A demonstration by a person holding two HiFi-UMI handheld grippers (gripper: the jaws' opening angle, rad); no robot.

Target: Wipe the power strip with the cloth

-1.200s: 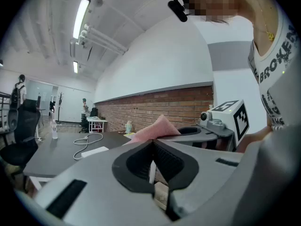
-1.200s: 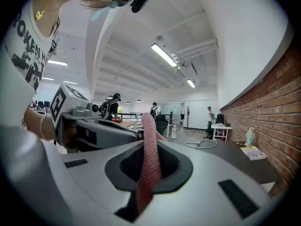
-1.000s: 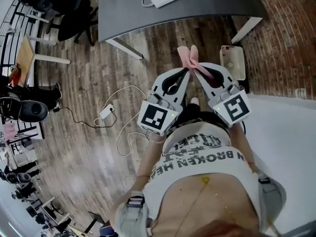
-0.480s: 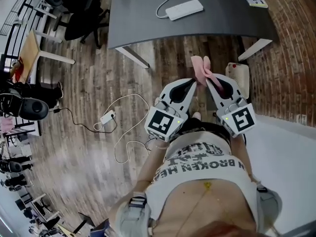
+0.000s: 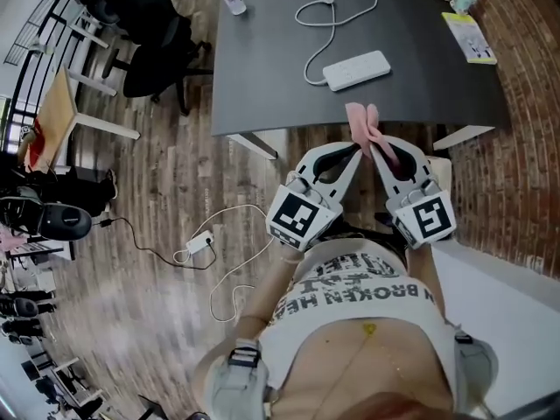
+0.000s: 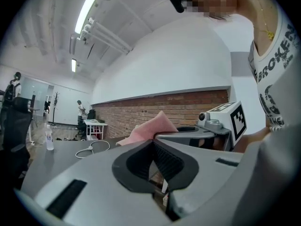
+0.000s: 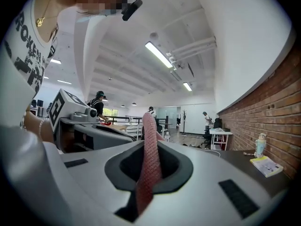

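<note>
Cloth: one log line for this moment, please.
phase: pre-wipe | right gripper: shut on cloth | left gripper: shut, empty | power strip: on table, untouched

On the white rectangular power strip [image 5: 356,70] the sockets are too small to make out. The dark grey tabletop [image 5: 262,77] is cut by the top edge. The pink woven cloth [image 5: 361,122] disappears at its lower end into the right gripper [image 5: 379,150].

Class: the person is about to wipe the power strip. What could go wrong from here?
The cloth is pinched by only a narrow fold in the right gripper, so rubbing might pull it loose. The power strip lies unheld on the table, with the left gripper shut and off it. A wipe may shove it or drag its cable.
</note>
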